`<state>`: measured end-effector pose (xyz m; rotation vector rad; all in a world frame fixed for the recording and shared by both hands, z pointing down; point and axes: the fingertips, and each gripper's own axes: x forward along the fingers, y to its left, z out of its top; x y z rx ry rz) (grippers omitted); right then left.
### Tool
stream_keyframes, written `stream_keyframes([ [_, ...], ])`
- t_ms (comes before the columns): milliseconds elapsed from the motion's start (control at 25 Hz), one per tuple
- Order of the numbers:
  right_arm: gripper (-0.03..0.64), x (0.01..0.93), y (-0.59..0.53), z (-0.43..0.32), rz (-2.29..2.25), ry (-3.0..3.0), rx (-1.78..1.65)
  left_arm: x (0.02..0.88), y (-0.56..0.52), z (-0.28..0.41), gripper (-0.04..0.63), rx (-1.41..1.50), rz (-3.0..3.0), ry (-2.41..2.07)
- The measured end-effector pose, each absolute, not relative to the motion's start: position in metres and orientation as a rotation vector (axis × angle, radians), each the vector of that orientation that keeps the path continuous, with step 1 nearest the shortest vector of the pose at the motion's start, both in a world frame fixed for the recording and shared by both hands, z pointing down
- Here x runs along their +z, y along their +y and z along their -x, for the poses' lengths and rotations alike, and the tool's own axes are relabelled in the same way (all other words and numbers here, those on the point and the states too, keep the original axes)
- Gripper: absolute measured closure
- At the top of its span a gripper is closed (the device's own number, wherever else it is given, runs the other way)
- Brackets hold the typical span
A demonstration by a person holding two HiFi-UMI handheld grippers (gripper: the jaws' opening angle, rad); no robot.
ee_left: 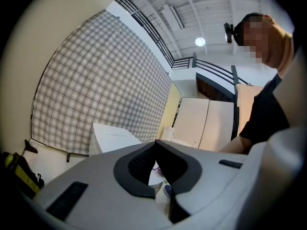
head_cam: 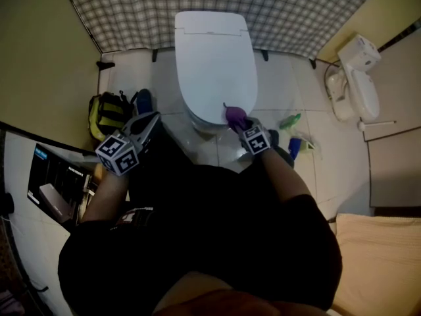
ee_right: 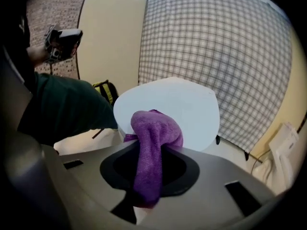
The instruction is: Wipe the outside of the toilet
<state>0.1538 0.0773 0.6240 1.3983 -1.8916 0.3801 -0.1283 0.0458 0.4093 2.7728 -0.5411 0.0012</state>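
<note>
Checked wall (head_cam: 217, 5), yellow side wall (head_cam: 39, 58), pale floor (head_cam: 286, 87).

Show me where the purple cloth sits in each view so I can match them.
Head view: purple cloth at centre, on the front edge of the toilet lid.
Left gripper view: not clearly in it; at most a purplish speck beyond the jaws.
Right gripper view: centre, clamped in the right gripper.
Shared landmark: the white toilet lid, seen in all three views.

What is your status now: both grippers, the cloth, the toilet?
Right gripper shut on purple cloth, cloth at front rim of toilet. Left gripper shut, empty, off the toilet. Nothing in the way.
</note>
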Motion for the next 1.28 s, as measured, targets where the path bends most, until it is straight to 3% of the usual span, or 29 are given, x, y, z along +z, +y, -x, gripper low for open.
stream_keyframes([
  [720,0.514,0.625,0.058,-0.042,-0.842,-1.714,-0.280,0.419,0.020,0.171,0.592,-0.063,-2.731,-0.648],
  [1280,0.506,0.614,-0.017,0.042,-0.722,-1.760,-0.318,0.434,-0.030,0.169,0.591,-0.061,-2.688,-0.688],
])
